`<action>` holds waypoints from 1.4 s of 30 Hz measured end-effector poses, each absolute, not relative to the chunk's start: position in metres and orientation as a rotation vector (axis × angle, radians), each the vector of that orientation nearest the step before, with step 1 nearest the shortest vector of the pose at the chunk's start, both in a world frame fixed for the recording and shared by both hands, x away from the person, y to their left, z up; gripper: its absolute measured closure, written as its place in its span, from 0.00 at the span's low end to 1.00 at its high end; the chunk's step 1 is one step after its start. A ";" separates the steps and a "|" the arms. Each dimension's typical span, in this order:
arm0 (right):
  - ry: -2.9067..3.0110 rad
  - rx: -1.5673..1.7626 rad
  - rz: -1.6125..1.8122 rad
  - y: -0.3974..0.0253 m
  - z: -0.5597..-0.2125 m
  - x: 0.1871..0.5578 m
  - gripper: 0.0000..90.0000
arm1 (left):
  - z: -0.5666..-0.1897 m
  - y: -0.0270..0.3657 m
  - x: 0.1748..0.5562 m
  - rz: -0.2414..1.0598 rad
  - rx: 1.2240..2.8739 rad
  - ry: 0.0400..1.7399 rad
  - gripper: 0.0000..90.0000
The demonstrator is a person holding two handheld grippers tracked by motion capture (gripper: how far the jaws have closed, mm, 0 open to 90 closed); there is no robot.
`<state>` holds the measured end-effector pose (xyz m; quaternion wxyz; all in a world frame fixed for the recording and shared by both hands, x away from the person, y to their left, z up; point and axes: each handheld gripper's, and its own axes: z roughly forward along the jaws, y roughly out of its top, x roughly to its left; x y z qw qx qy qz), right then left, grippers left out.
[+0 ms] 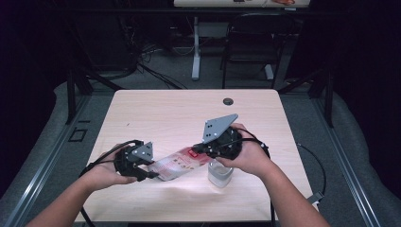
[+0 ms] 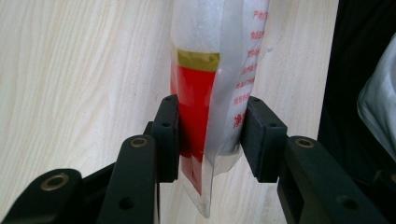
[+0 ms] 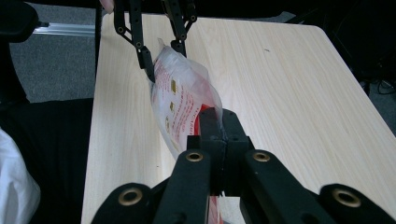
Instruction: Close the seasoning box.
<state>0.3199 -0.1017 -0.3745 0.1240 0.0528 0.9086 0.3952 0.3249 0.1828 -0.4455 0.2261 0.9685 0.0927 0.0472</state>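
From the high view, a person stands at a pale wooden counter [image 1: 156, 113] with a claw in each hand. The left claw [image 1: 152, 174] and the right claw [image 1: 198, 150] both hold the same thing: a see-through bag [image 1: 177, 165] with red print on it. The bag hangs between them, just above the counter, one end in each claw. A small clear tub [image 1: 220, 175] sits on the counter just under the right hand [image 1: 248, 153]. I think the bag is meant to be torn open or tipped into the tub, but I cannot tell which. So picking up the bag is done. Opening or emptying it is not done yet, as the bag looks whole.

In the left gripper view, the left claw [image 2: 210, 133] has its two black sides set a little apart, with the bag [image 2: 212, 70] pressed between them. The bag's end pokes down past the claw toward the camera. The rest of it goes up and away, showing a red patch and a gold strip.

In the right gripper view, the right claw [image 3: 219, 126] is squeezed almost flat, with only the thin edge of the bag [image 3: 182, 100] pinched in it. The bag stretches away from this claw to the other claw [image 3: 161, 60] at the far end, which grips the opposite edge. The bag sags a little in the middle and looks crinkly.
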 end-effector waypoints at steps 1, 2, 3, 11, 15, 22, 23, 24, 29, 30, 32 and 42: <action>2.648 0.155 1.154 -0.102 -0.374 0.320 1.00 | -0.445 0.182 0.325 0.128 2.671 0.257 0.69; 2.646 0.156 1.155 -0.102 -0.375 0.319 1.00 | -0.444 0.182 0.325 0.129 2.676 0.255 0.69; 2.646 0.157 1.154 -0.102 -0.374 0.319 1.00 | -0.443 0.182 0.326 0.129 2.680 0.250 0.69; 2.636 0.164 1.171 -0.107 -0.374 0.320 1.00 | -0.437 0.182 0.326 0.134 2.674 0.247 0.69; 2.640 0.170 1.175 -0.109 -0.374 0.320 1.00 | -0.436 0.183 0.325 0.134 2.670 0.243 0.69; 2.629 0.184 1.193 -0.113 -0.375 0.321 1.00 | -0.432 0.184 0.325 0.142 2.657 0.250 0.70; 2.631 0.185 1.197 -0.113 -0.375 0.321 1.00 | -0.431 0.184 0.325 0.141 2.658 0.250 0.70; 2.632 0.185 1.194 -0.113 -0.375 0.321 1.00 | -0.431 0.184 0.325 0.142 2.658 0.247 0.70; 2.627 0.188 1.197 -0.115 -0.375 0.320 1.00 | -0.429 0.184 0.325 0.139 2.650 0.248 0.70; 2.626 0.188 1.197 -0.116 -0.375 0.320 1.00 | -0.429 0.184 0.325 0.139 2.650 0.249 0.70; 2.627 0.190 1.195 -0.116 -0.375 0.320 1.00 | -0.429 0.184 0.325 0.142 2.651 0.252 0.70; 2.630 0.206 1.195 -0.123 -0.379 0.322 1.00 | -0.423 0.184 0.326 0.130 2.643 0.248 0.71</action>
